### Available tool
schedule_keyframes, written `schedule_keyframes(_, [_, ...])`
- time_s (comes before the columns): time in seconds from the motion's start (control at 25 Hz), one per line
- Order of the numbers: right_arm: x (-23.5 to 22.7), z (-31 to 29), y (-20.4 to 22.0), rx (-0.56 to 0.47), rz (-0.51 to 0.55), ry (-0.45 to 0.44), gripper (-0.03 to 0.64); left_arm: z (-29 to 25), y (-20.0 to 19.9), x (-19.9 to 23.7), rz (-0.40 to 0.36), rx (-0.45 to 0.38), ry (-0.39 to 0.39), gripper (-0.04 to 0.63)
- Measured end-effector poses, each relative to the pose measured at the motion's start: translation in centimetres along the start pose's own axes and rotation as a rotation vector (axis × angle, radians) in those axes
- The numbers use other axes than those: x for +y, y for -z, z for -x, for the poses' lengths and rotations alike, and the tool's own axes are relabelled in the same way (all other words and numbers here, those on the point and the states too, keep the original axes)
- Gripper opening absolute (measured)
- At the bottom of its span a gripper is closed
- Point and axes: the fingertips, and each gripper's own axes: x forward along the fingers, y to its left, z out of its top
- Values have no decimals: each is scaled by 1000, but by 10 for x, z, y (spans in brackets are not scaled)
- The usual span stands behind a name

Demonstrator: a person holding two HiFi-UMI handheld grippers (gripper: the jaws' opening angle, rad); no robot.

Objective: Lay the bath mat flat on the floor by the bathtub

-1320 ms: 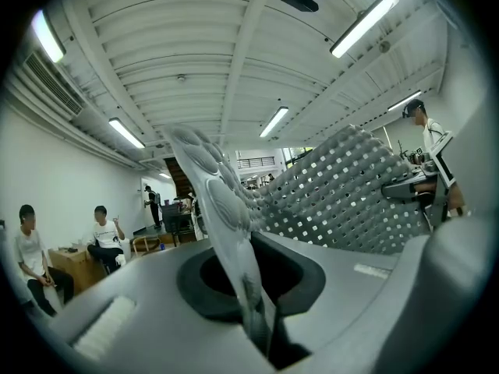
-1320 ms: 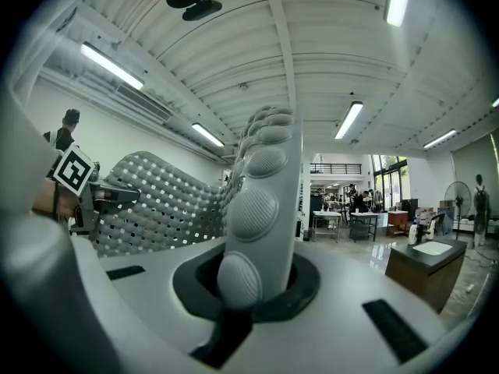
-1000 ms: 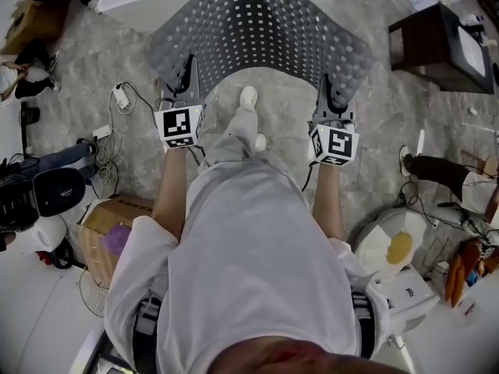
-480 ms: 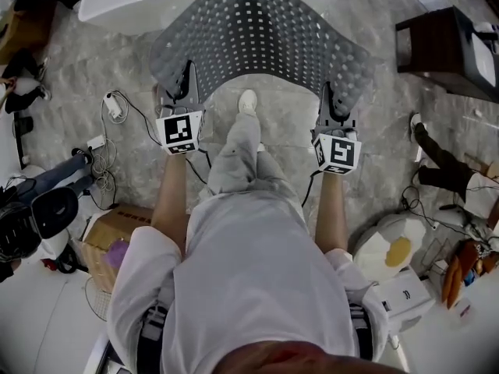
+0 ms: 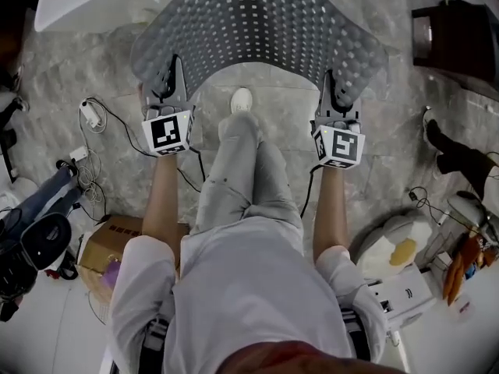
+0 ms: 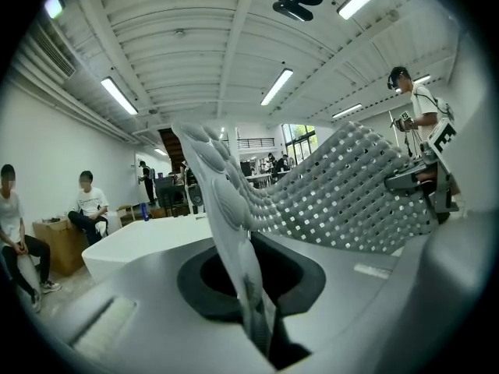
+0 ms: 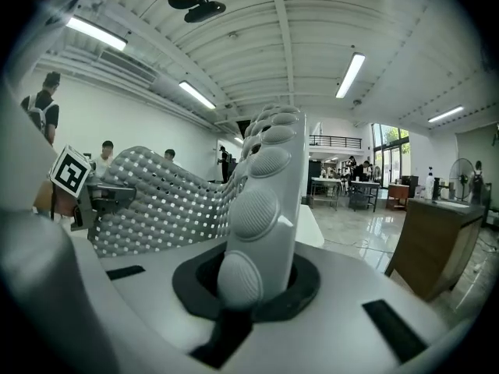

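While aloft, bath mat [image 5: 257, 22] between left gripper [image 5: 170, 70] jaws and right gripper [image 5: 334, 86] jaws.

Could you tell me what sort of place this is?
Probably a large open studio or lab, not a home bathroom: the bathtub stands under a ribbed ceiling with strip lights, and people sit nearby.

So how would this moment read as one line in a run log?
stage: holding | left gripper: shut on grey perforated rubber bath mat | right gripper: shut on mat | mat: arched, held above floor | white bathtub: ahead
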Motion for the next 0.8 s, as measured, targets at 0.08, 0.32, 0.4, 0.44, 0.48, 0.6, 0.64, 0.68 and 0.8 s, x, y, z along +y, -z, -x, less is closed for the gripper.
schedule_keyframes(0.08, [0, -25, 37, 11, -5, 3, 20, -20, 39, -1, 0, 4, 4, 20])
schedule_keyframes(0.32, [8, -92, 140, 43, -4, 3, 20, -63, 160, 1, 22, 9, -9, 20])
schedule_keyframes(0.4, [12, -108, 176, 56, -9, -12, 20, -74, 198, -2, 2, 25, -20, 20])
schedule_keyframes(0.44, [14, -115, 194, 66, -8, -18, 20, -81, 216, -4, -3, 33, -26, 20])
schedule_keyframes(0.48, [16, -122, 212, 75, -4, -22, 20, -88, 233, -6, -4, 39, -31, 20])
schedule_keyframes(0.6, [16, -140, 269, 97, -5, -22, 20, -115, 283, -14, -5, 48, -39, 20])
schedule_keyframes(0.64, [15, -144, 287, 105, -12, -21, 20, -121, 299, -18, -1, 55, -39, 20])
schedule_keyframes(0.68, [14, -146, 304, 114, -19, -19, 20, -126, 315, -21, 2, 64, -39, 20])
schedule_keyframes(0.8, [11, -152, 355, 150, -56, -12, 20, -135, 362, -30, 9, 99, -40, 20])
